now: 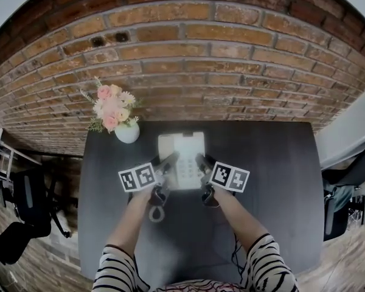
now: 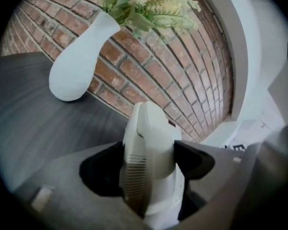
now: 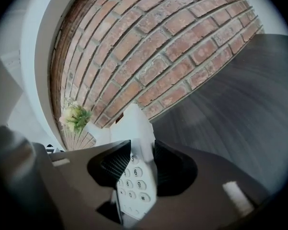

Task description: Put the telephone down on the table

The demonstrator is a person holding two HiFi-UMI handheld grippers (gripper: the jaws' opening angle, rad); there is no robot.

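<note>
A cream-white desk telephone (image 1: pixel 182 157) hangs between both grippers over the dark table (image 1: pixel 274 181). My left gripper (image 1: pixel 168 163) is shut on its left side, where the handset (image 2: pixel 149 162) fills the space between the black pads. On the telephone's right side my right gripper (image 1: pixel 202 163) is shut, the keypad edge (image 3: pixel 137 181) pinched between its pads. In the head view the telephone's far end lies close to the tabletop; whether it touches cannot be told. A coiled cord (image 1: pixel 156 213) hangs below the left gripper.
A white vase with pink and yellow flowers (image 1: pixel 126 131) stands on the table just left of the telephone, also seen as a vase (image 2: pixel 79 63). A brick wall (image 1: pixel 188 59) runs behind the table. Black chairs (image 1: pixel 24 215) stand at both sides.
</note>
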